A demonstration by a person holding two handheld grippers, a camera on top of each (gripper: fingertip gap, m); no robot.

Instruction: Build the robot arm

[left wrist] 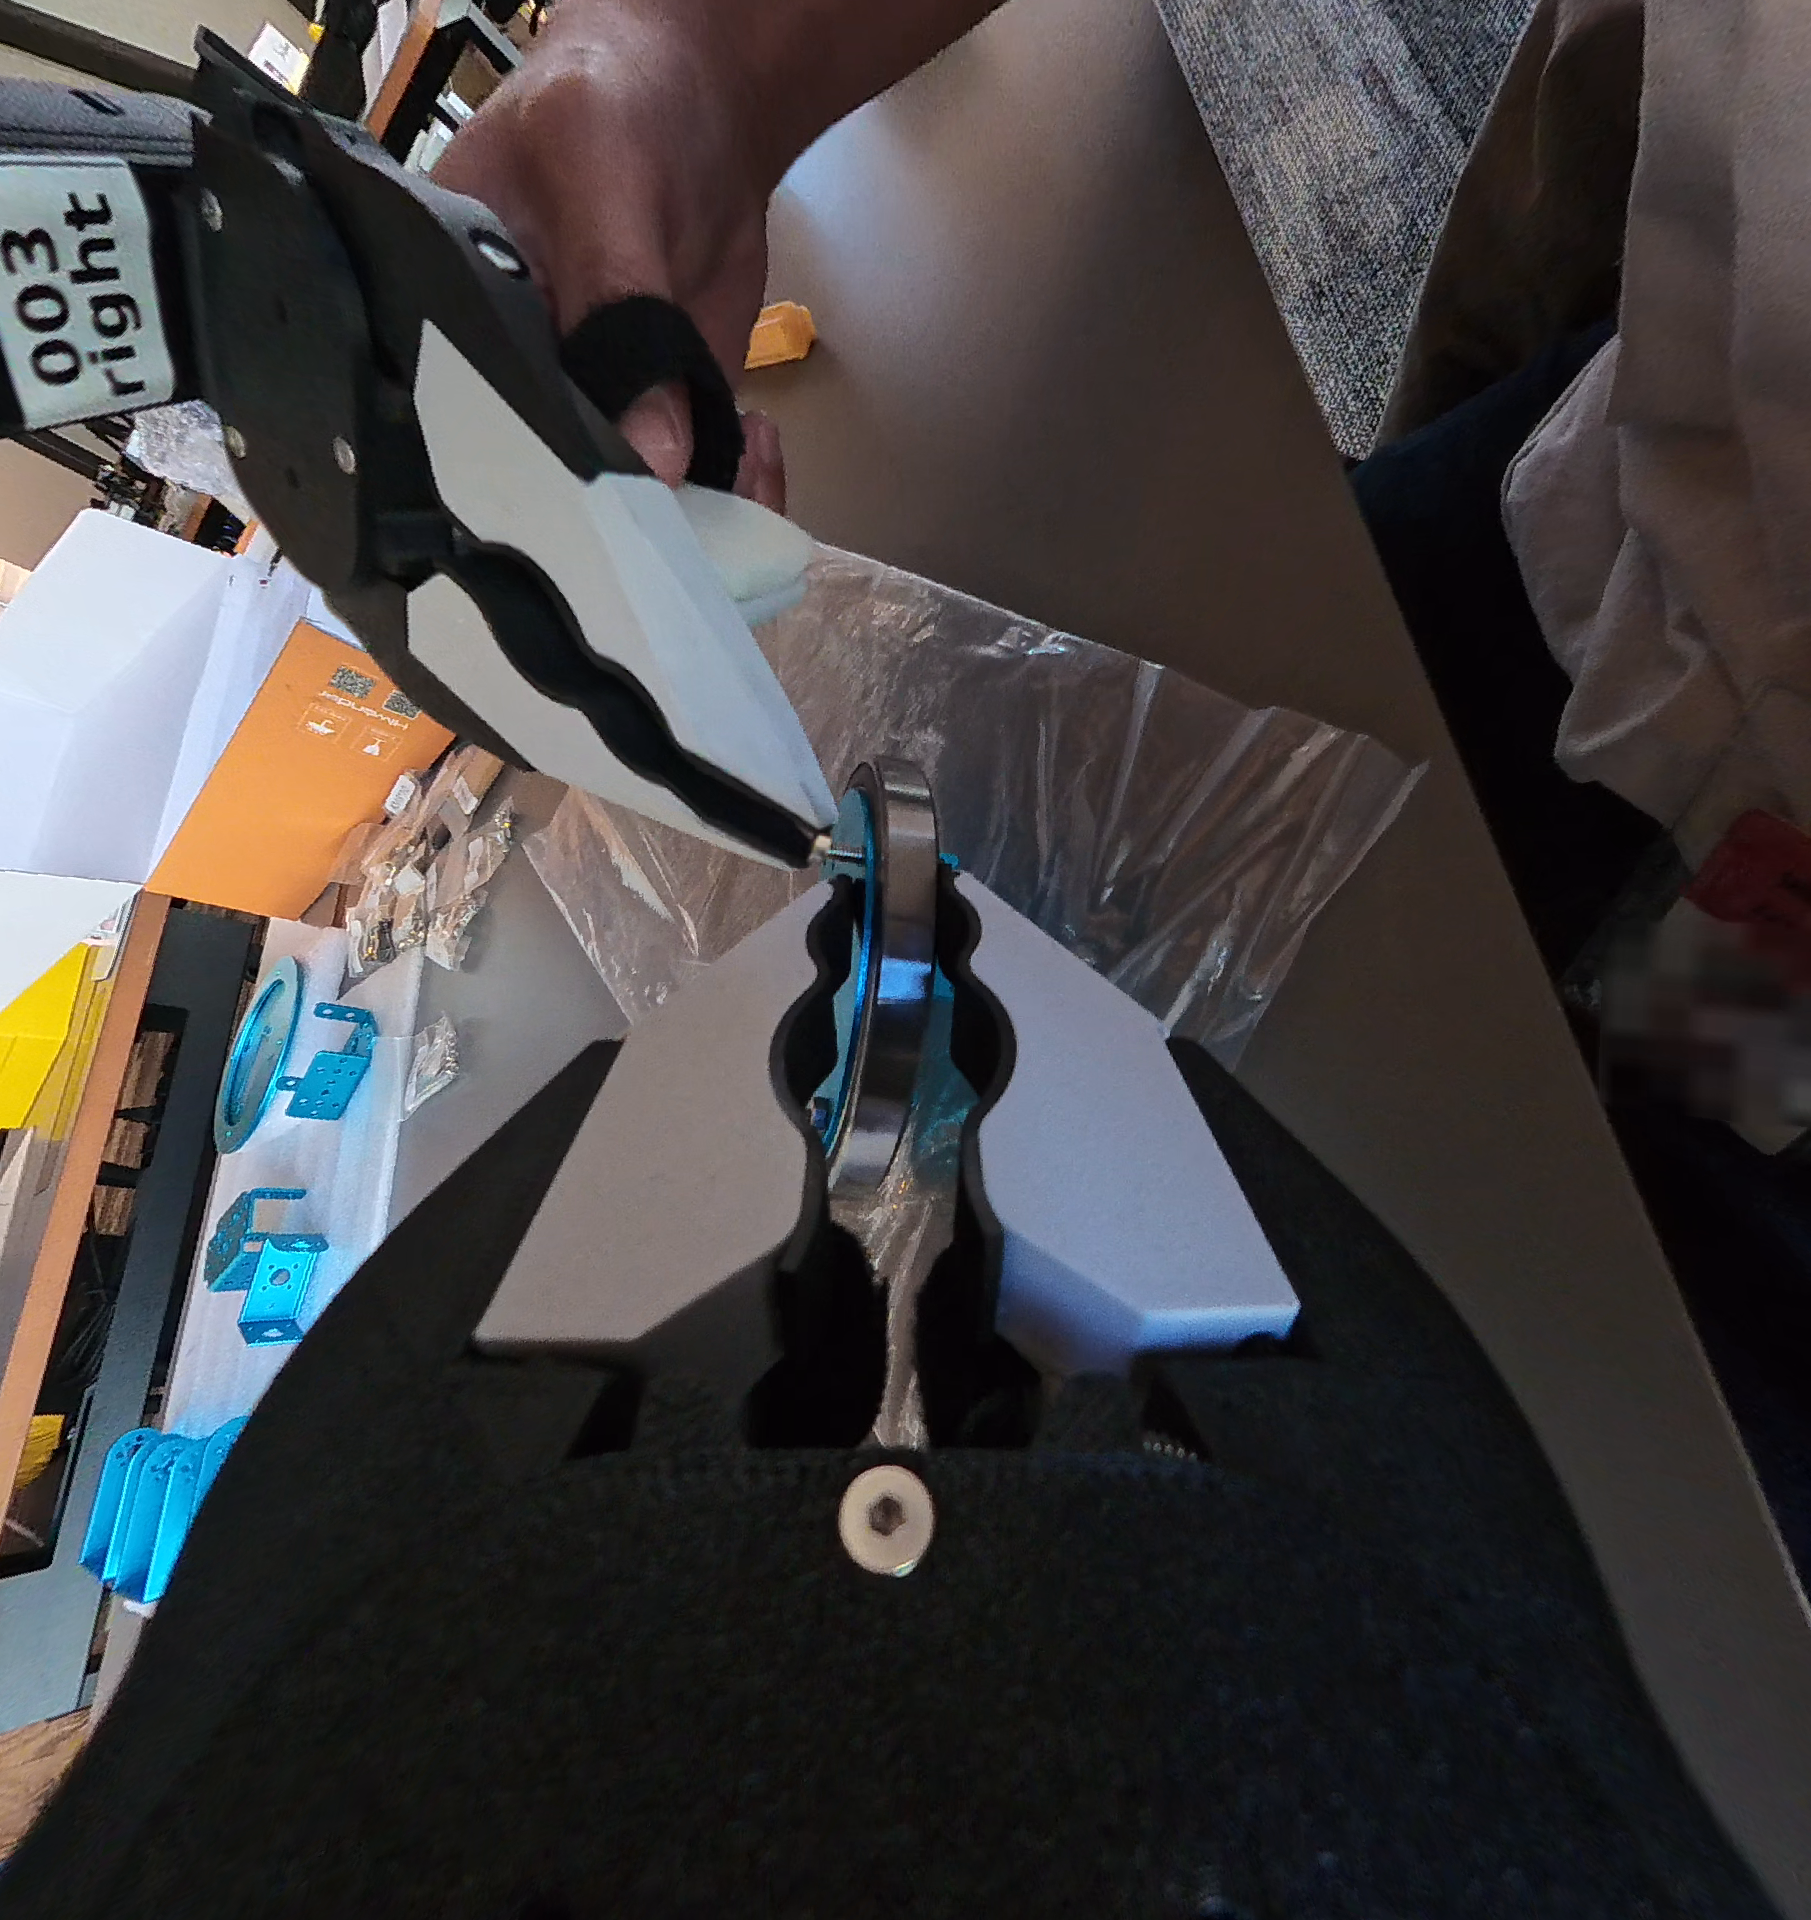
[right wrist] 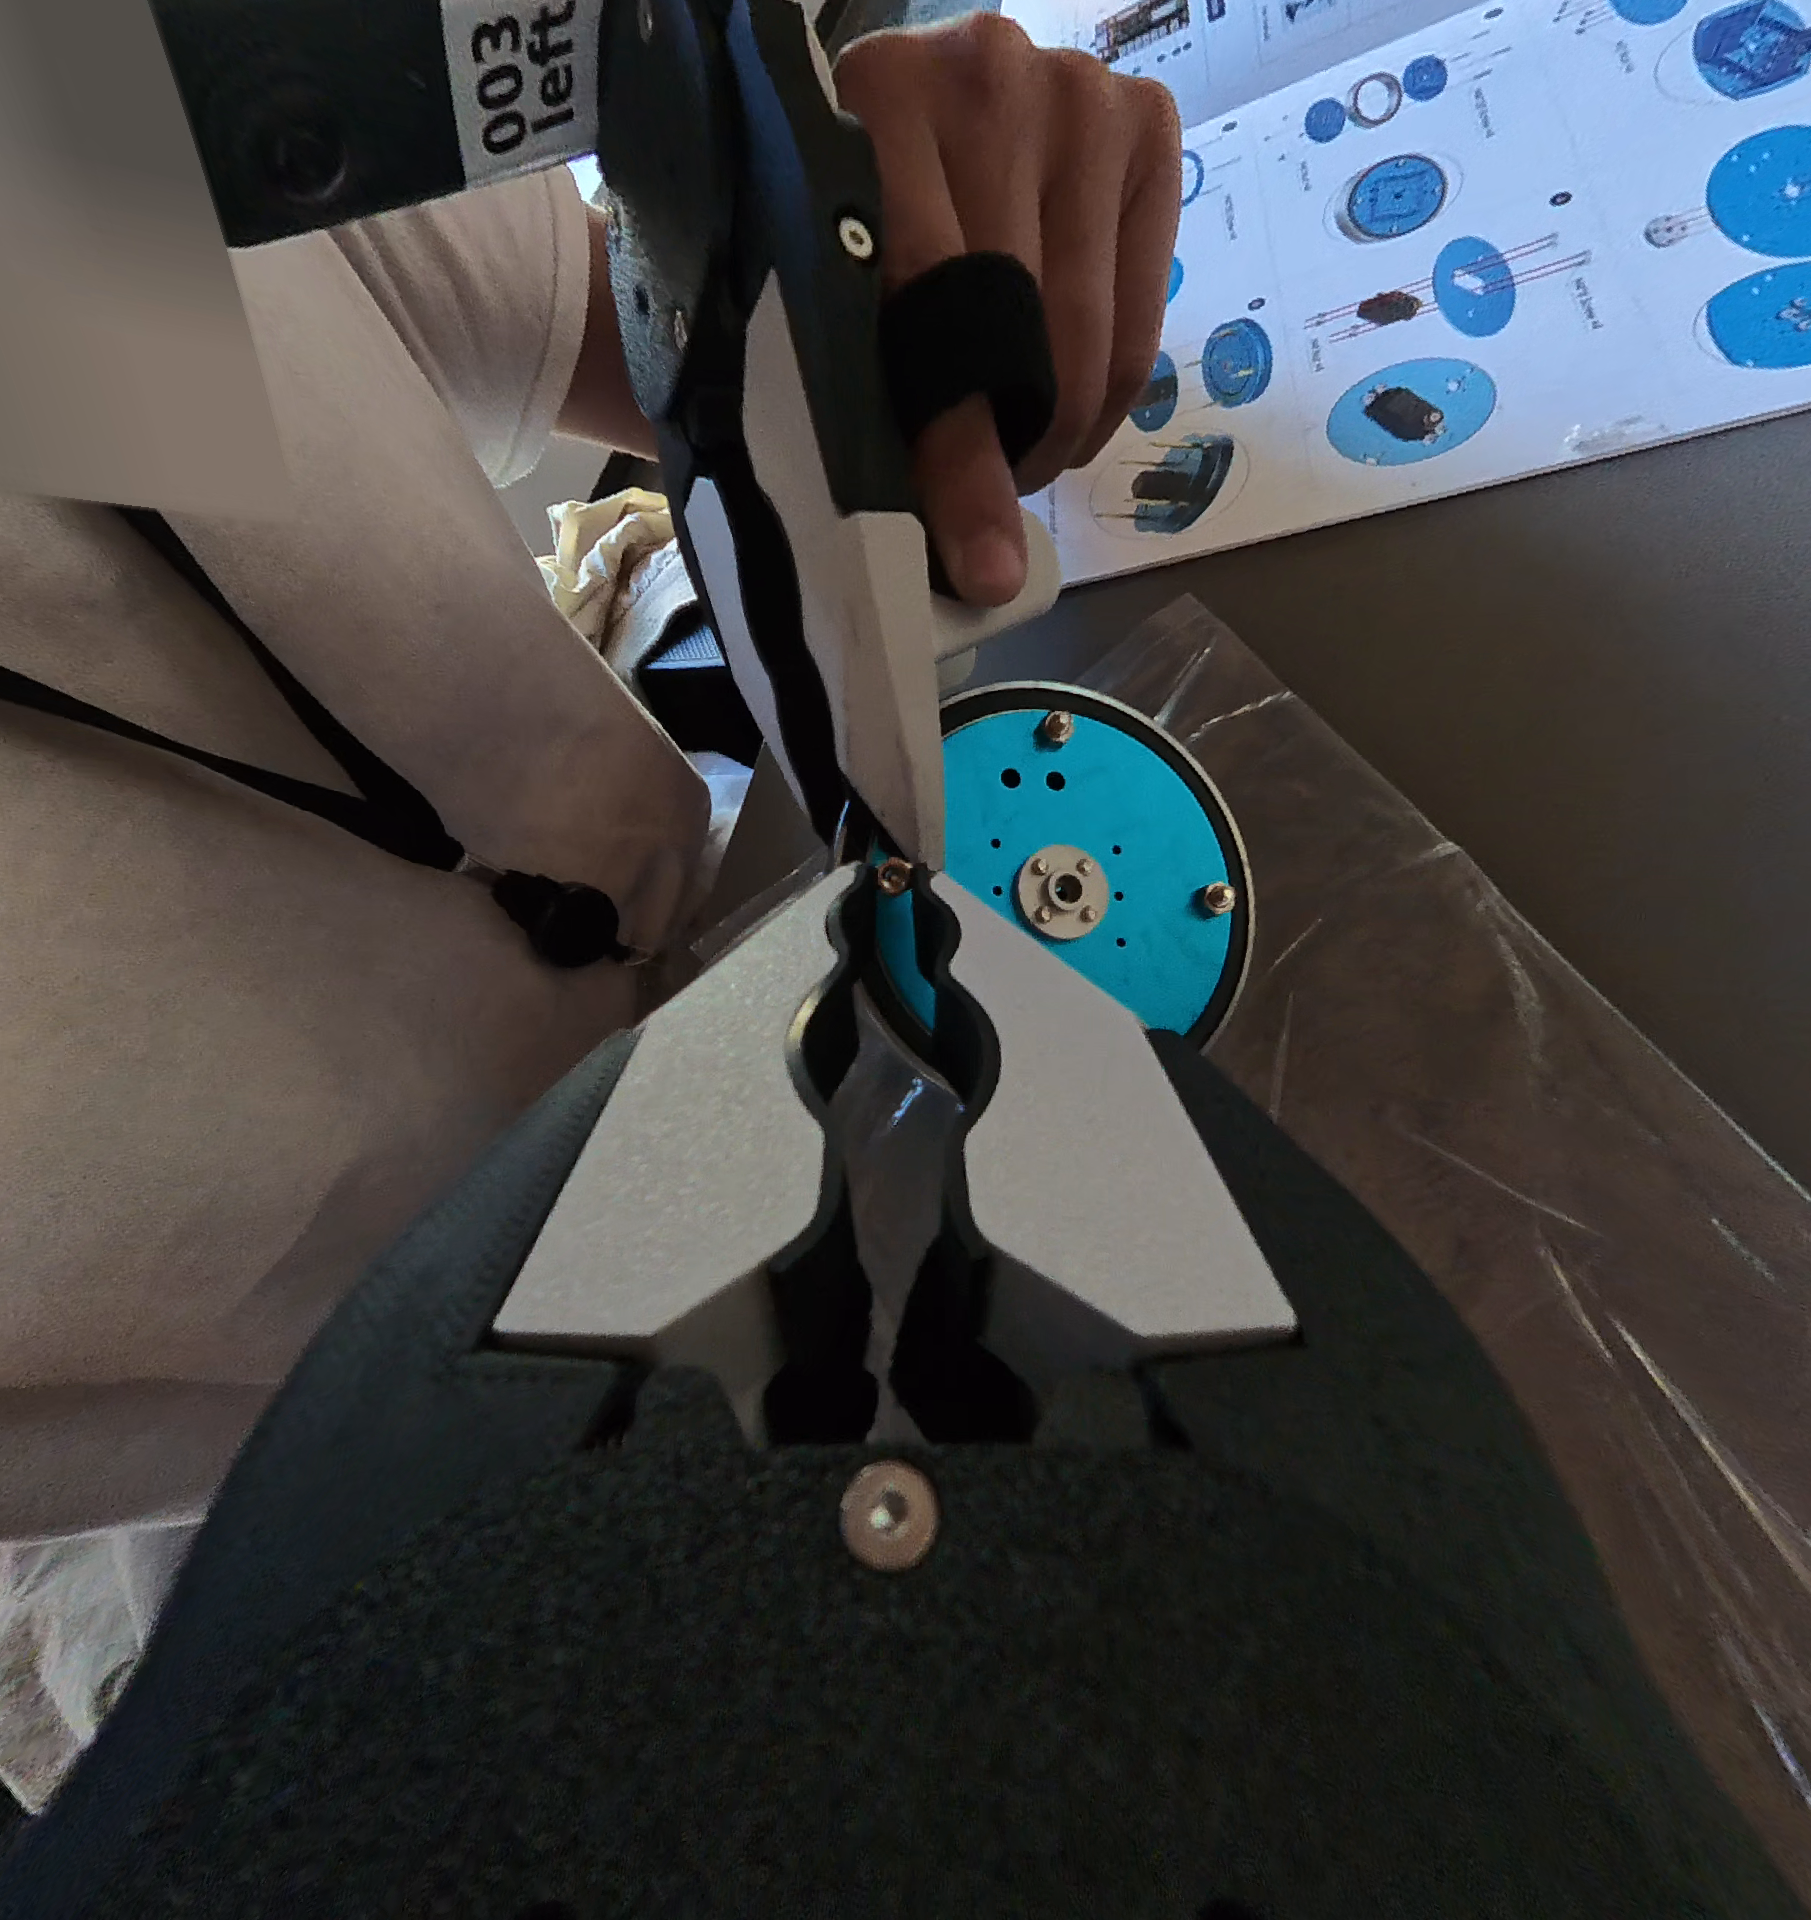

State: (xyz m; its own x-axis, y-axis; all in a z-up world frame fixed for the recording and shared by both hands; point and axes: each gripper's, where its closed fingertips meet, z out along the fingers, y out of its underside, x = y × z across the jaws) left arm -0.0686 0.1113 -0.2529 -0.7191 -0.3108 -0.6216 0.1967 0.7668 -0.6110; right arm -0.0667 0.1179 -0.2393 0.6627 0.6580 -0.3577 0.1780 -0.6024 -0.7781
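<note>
Left gripper (left wrist: 885, 894): fingers closed edge-on around a round blue metal disc with a silver steel ring about its rim (left wrist: 896, 977), at centre frame of the left wrist view. The disc stands on edge, tilted slightly, above a sheet of clear crinkled plastic film (left wrist: 1140, 790) spread on the grey table top (left wrist: 1036, 343).

Right gripper (right wrist: 896, 878): fingers drawn together on a small brass-coloured nut (right wrist: 892, 875) at the disc's left rim, centre frame of the right wrist view. In the left wrist view the same gripper enters from upper left, tips pinching a small screw end against the disc face. A person's hand (left wrist: 652, 208) holds it, one finger through a black loop.

Right wrist view: blue disc face shows a central silver hub (right wrist: 1065, 890) and two more brass nuts, upper (right wrist: 1057, 725) and right (right wrist: 1219, 897).

Surroundings: a printed sheet with blue part diagrams (right wrist: 1503, 260), upper right. Left wrist view, lower left: blue metal brackets (left wrist: 267, 1268) and a blue ring (left wrist: 257, 1049) on white foam; orange box (left wrist: 298, 769) above.
</note>
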